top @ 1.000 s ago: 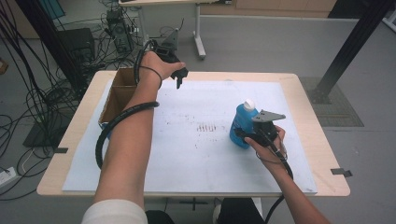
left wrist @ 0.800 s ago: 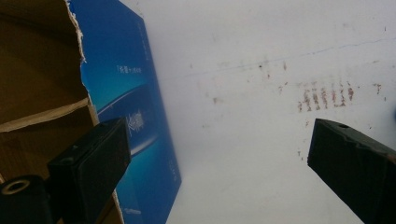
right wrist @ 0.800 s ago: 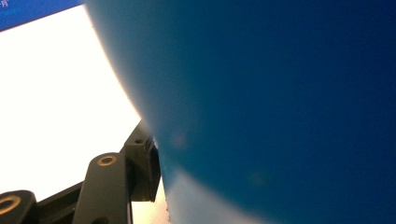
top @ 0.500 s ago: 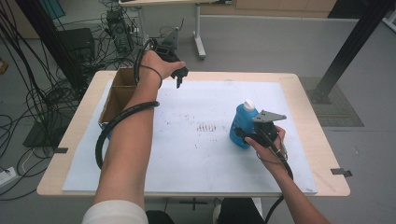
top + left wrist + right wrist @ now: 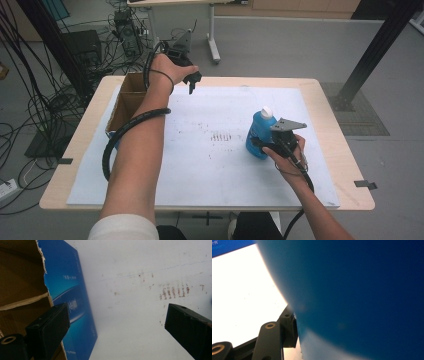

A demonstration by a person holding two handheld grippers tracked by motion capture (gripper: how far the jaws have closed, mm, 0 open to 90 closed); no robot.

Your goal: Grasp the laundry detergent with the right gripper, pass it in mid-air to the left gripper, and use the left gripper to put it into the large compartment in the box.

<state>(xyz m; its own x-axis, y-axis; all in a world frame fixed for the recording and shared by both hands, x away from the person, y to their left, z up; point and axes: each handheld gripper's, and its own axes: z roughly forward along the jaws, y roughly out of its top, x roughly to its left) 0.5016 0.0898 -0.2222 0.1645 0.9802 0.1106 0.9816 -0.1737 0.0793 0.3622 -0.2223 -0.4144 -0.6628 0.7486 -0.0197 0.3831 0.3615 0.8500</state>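
Note:
A blue bottle (image 5: pixel 259 132) with a white cap stands upright on the white sheet (image 5: pixel 215 170), right of the middle. My right gripper (image 5: pixel 257 145) comes at it from the right and is shut on its lower body. In the right gripper view the bottle's blue wall (image 5: pixel 362 290) is pressed close against one black jaw. My left gripper (image 5: pixel 191 85) hovers at the sheet's far edge, pointing down, beside the cardboard box (image 5: pixel 125 100). Its jaws stand wide open with nothing between them (image 5: pixel 117 315).
The open cardboard box has a blue printed side (image 5: pixel 70 297) and sits at the table's left. Faint brown marks (image 5: pixel 222 136) stain the sheet's middle. The wooden table edge (image 5: pixel 350 165) runs along the right. Cables and stands lie on the floor beyond.

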